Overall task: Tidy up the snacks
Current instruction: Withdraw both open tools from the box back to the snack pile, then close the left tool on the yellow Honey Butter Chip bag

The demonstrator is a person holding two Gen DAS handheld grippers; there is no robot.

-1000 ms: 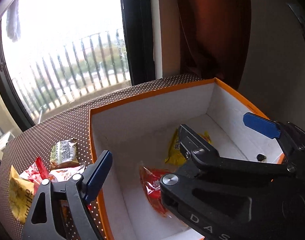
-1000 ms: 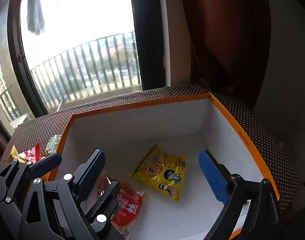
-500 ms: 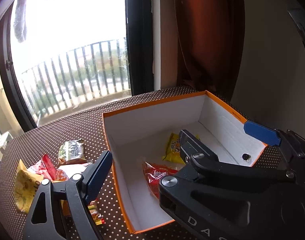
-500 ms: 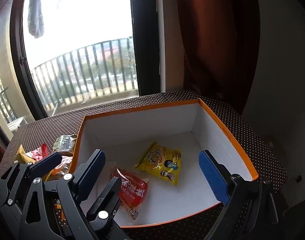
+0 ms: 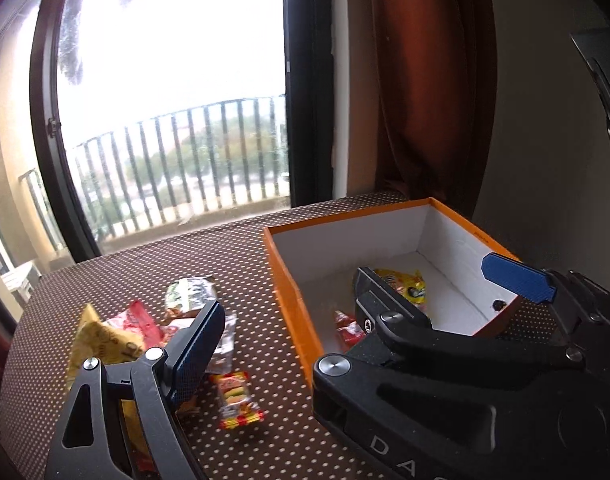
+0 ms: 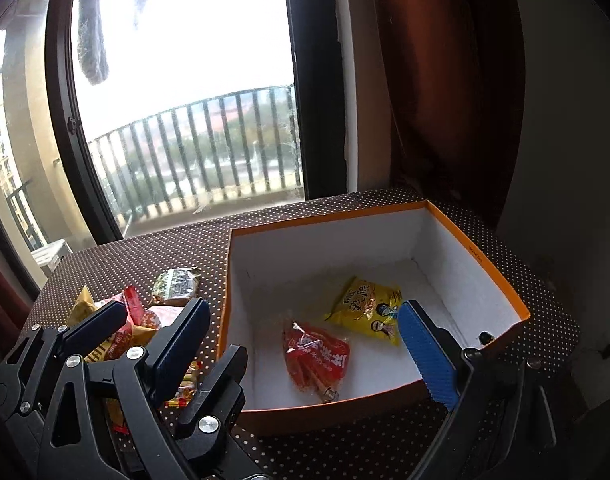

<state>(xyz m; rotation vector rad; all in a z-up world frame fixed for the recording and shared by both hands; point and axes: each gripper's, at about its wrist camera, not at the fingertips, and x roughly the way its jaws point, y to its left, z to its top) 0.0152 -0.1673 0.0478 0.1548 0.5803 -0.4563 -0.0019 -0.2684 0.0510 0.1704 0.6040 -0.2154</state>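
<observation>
An orange box [image 6: 481, 264] with a white inside stands on the dotted brown table. In it lie a yellow snack bag [image 6: 367, 310] and a red snack bag [image 6: 315, 356]. Loose snacks lie left of the box: a green-and-silver pack [image 5: 189, 294], a yellow bag [image 5: 101, 344], a red pack [image 5: 143, 322] and a small burger-print candy [image 5: 237, 398]. My left gripper [image 5: 361, 308] is open and empty, above the table in front of the box. My right gripper [image 6: 305, 340] is open and empty, in front of the box. The right gripper's body hides part of the box in the left wrist view.
A large window with a balcony railing [image 6: 193, 156] lies behind the table. A dark red curtain [image 6: 445, 80] hangs at the back right. The table edge [image 5: 13, 344] curves close on the left, by the snack pile. A small dark hole [image 6: 484, 336] marks the box's front right wall.
Both grippers have pulled back and up from inside the box. The box now looks smaller and the loose snack pile on the left has come into fuller view.
</observation>
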